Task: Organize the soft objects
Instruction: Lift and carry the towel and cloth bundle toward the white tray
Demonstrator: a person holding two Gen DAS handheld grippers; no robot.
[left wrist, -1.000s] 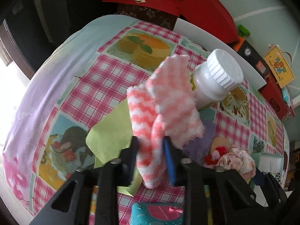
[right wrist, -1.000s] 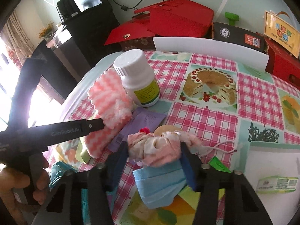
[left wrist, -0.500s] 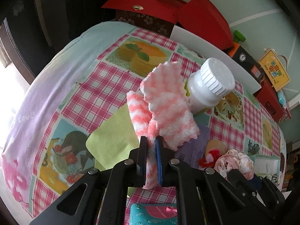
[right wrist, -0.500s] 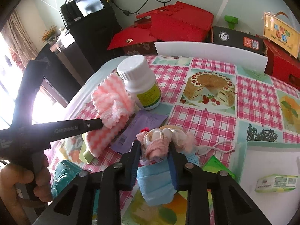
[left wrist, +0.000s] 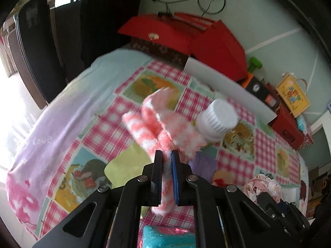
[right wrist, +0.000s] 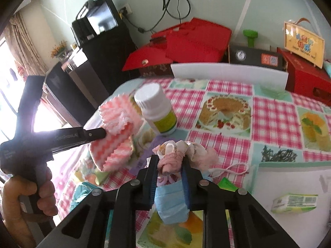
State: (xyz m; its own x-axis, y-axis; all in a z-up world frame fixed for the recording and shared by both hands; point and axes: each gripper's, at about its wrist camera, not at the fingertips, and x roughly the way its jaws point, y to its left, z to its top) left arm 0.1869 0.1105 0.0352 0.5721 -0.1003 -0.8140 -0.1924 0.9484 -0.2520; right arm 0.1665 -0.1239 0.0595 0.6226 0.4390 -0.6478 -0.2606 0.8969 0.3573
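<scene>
Pink-and-white cloth sits clamped between your left claw's fingers, with the white bottle just ahead-right. Your right claw pinches the pink scrunchie above a blue mask.

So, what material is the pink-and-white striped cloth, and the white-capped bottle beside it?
The pink-and-white striped cloth looks like fluffy microfibre or terry: fuzzy matte pile with frayed edges. The white-capped bottle seems smooth, glossy plastic, with a ribbed cap and a yellow-green label.
</scene>
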